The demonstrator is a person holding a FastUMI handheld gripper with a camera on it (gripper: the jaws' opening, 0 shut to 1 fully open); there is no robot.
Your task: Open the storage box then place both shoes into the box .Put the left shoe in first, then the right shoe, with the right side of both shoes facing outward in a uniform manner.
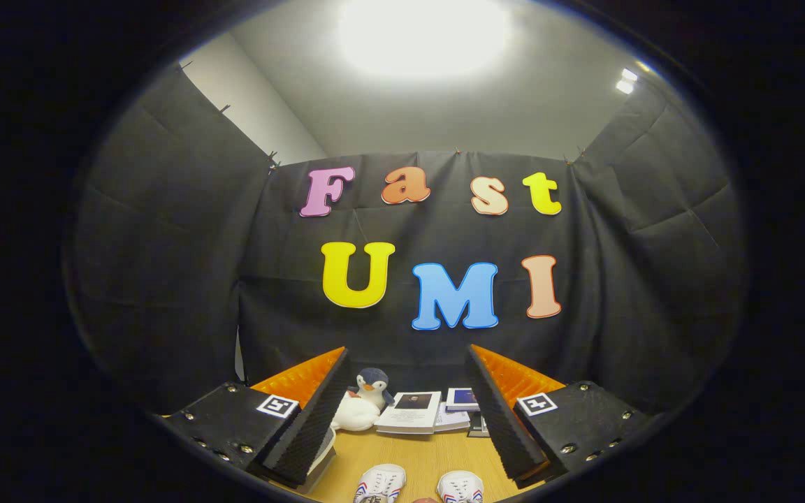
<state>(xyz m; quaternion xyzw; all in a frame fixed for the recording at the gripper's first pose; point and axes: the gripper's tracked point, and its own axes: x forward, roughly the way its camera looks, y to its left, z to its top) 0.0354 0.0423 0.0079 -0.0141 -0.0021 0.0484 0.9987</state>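
The claw (408, 412) stands released, its two fingers (308, 433) spread wide apart and gripping nothing, raised a little above the wooden surface (416, 454). Down between the fingers, on the near part of the surface, sit two shoes side by side with a small gap between them: the left-hand shoe (380, 483) and the right-hand shoe (460, 486). Both are white lace-up sneakers with red and blue stripes along their sides, toes pointing away toward the far wall; only their front halves can be seen. Something pale and boxy (322, 457) peeks out from under the left finger, too hidden to tell what it is.

Beyond the fingers, toward the back of the surface, one plush penguin (366, 402) with a dark head and white belly rests against the cloth wall (165, 279). Just beside it lies a thick white book (411, 411) with a dark picture on its cover, and next to that a small stack with a blue-topped book (462, 399); how many lie in that stack I cannot tell. Overhead, one large ceiling light (423, 35) glares brightly.
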